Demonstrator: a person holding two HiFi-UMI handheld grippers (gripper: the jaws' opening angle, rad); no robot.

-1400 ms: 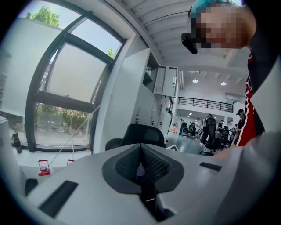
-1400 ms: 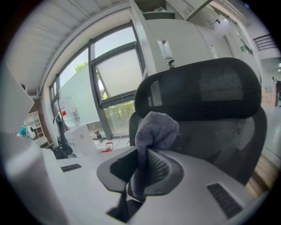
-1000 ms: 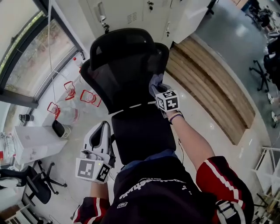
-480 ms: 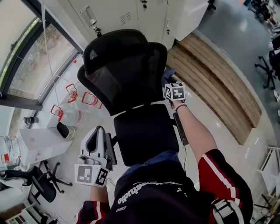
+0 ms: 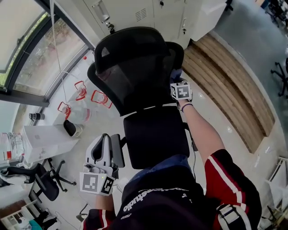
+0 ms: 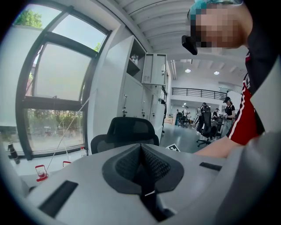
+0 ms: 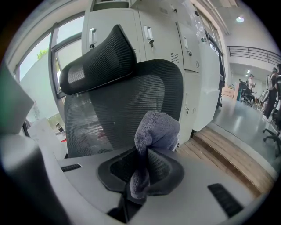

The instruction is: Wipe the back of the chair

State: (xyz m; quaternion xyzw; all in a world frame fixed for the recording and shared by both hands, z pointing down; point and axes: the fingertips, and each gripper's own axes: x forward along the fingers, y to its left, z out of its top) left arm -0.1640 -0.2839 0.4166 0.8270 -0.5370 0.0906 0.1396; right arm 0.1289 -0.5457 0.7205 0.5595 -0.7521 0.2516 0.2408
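The right gripper (image 5: 178,83), its jaws clamped on the grey cloth (image 7: 156,128), has crept up the right edge of the chair back (image 5: 135,72) since a second ago; the cloth is at the mesh near that edge, contact unclear; the left gripper (image 5: 104,140), jaws together on nothing, stays low beside the seat (image 5: 155,137); bare floor (image 5: 220,123) lies open to the right; cabinets (image 5: 157,13) stand close behind.
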